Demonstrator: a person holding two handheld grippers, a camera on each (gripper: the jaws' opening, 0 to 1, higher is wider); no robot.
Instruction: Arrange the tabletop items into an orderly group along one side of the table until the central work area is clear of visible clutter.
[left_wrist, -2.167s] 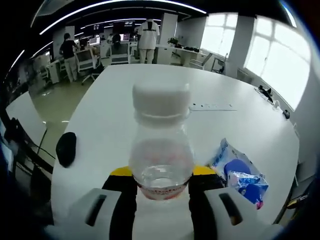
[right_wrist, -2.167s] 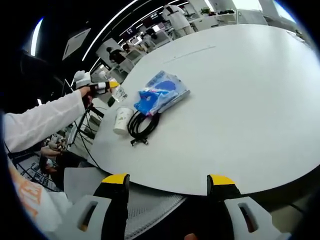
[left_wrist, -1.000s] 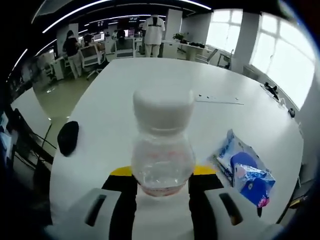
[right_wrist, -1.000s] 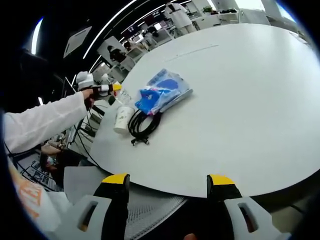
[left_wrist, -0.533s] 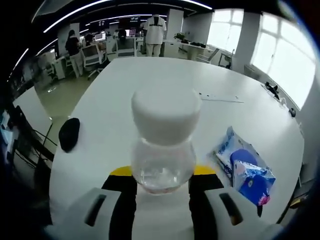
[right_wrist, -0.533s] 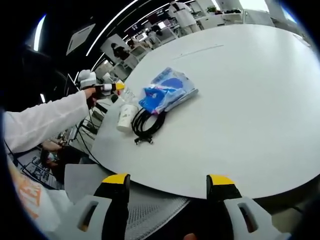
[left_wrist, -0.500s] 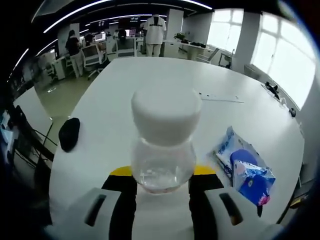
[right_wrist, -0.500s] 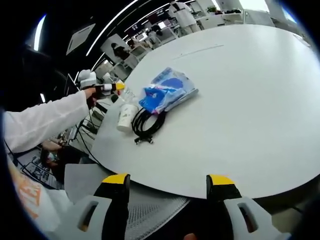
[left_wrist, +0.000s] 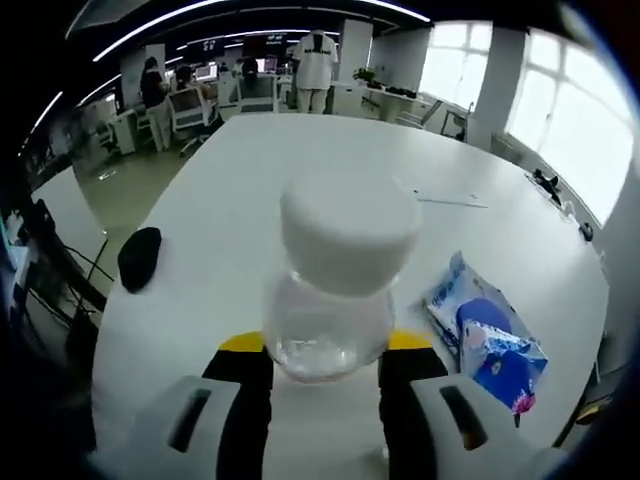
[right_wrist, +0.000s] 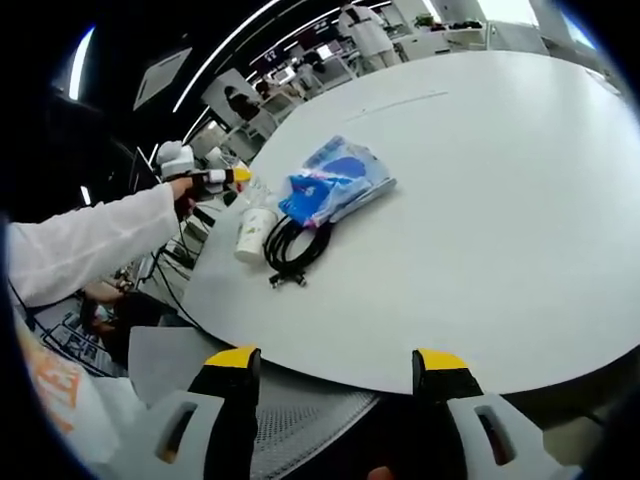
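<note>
Clear, ribbed plastic is filling the left hand-held gripper (left_wrist: 323, 375), whose jaws are clamping one small bottle (left_wrist: 330, 290) with a round white cap above the white table (left_wrist: 250, 170). Resting on the table are one crinkly blue packet (right_wrist: 335, 185), one coiled black cable (right_wrist: 296, 245), one paper cup (right_wrist: 252, 232) and one dark rounded mouse (left_wrist: 139, 258). The right hand-held gripper (right_wrist: 335, 390) is hanging with its jaws apart and empty beyond the table edge.

- Pale grey gripper bodies with black jaws tipped in yellow are seen on the left gripper (left_wrist: 323, 362) and right gripper (right_wrist: 335, 372).
- A white sleeve (right_wrist: 85, 248) is worn.
</note>
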